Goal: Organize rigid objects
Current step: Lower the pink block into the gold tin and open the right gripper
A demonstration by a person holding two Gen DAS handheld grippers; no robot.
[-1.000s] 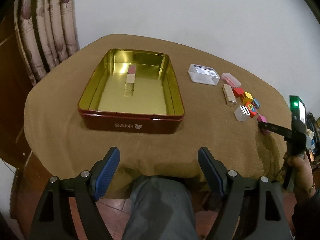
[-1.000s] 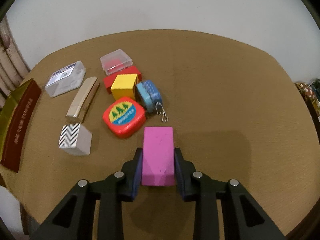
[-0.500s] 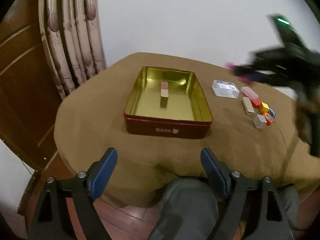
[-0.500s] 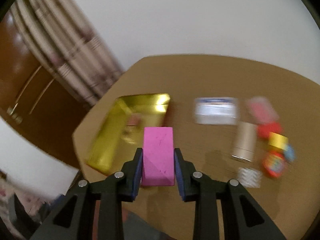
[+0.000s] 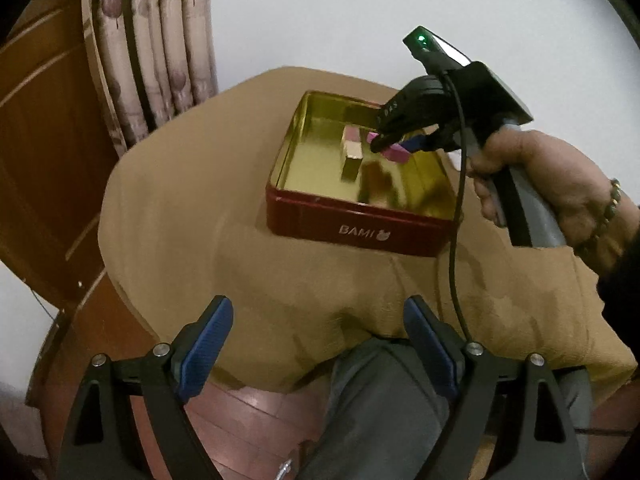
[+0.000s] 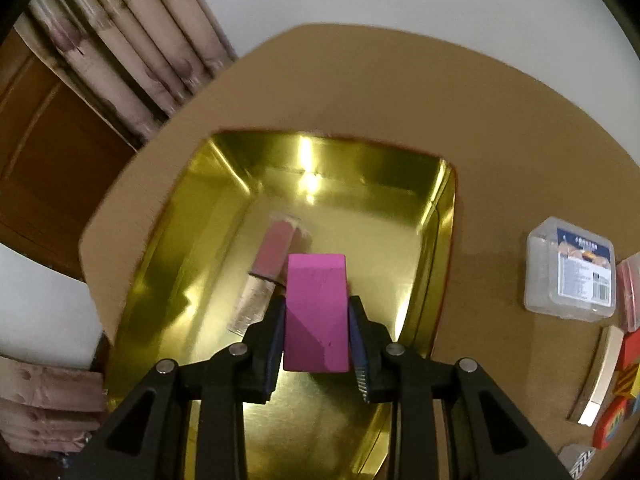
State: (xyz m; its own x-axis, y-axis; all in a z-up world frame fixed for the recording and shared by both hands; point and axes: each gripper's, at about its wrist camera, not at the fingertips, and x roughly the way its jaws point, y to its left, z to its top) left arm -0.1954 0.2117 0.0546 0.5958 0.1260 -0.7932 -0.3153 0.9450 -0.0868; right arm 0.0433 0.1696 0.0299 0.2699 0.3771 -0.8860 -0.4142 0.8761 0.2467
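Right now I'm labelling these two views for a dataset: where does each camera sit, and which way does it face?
Left wrist: on the left claw, held open and low at the table's near edge, facing the red tin; the person's right hand and lap show.
Right wrist: on the right claw, above the tin, looking down; it grips the pink block.
Shared: the tin, the pink block, the bar inside.

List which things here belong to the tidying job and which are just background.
Job: pink block in right claw; gold tin; slim box inside it; clear case and colourful bits waiting; left claw, open, idle.

Background: curtain, tablecloth, wooden door.
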